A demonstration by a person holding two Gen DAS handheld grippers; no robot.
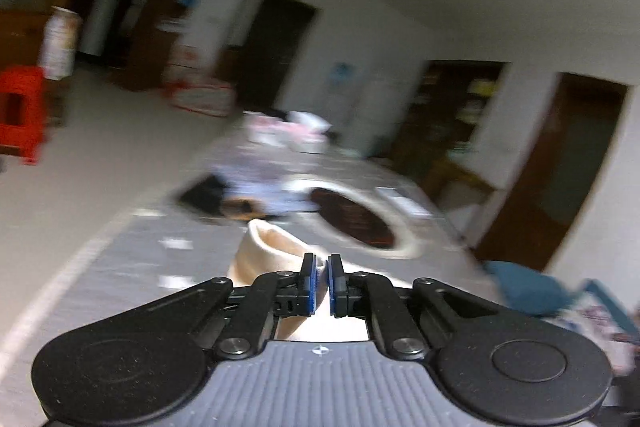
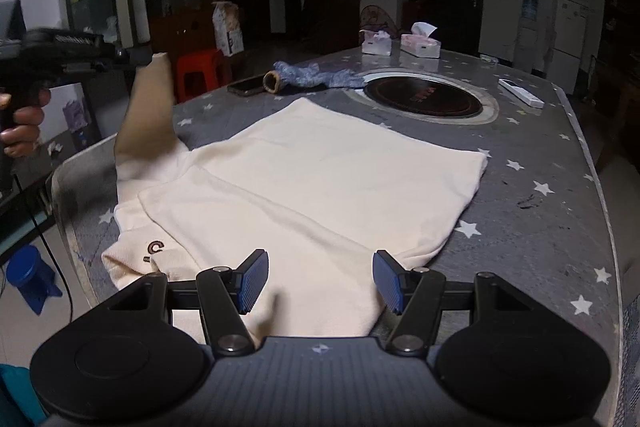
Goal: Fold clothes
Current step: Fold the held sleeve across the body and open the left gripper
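mostly flat cream top (image 2: pixel 304 179), l sleeve (image 2: pixel 148 115) lifted.

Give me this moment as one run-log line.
left gripper: shut on sleeve, lifted | right gripper: open above sweater hem | sweater flat on table | fold: in progress

Each gripper is built alike: the left gripper (image 1: pixel 322 281) and the right gripper (image 2: pixel 320 281) have matte black linkage arms pinned with silver round-head screws, and two large black rounded housings, each with a circular disc. Between the housings sits a grey ribbed plate bearing a small round crosshair mark. The fingers (image 2: pixel 253 281) are black blocks faced with blue ribbed pads. A black cable (image 2: pixel 38 227) hangs below the left gripper's dark handle, which the person's hand (image 2: pixel 22 123) grips.
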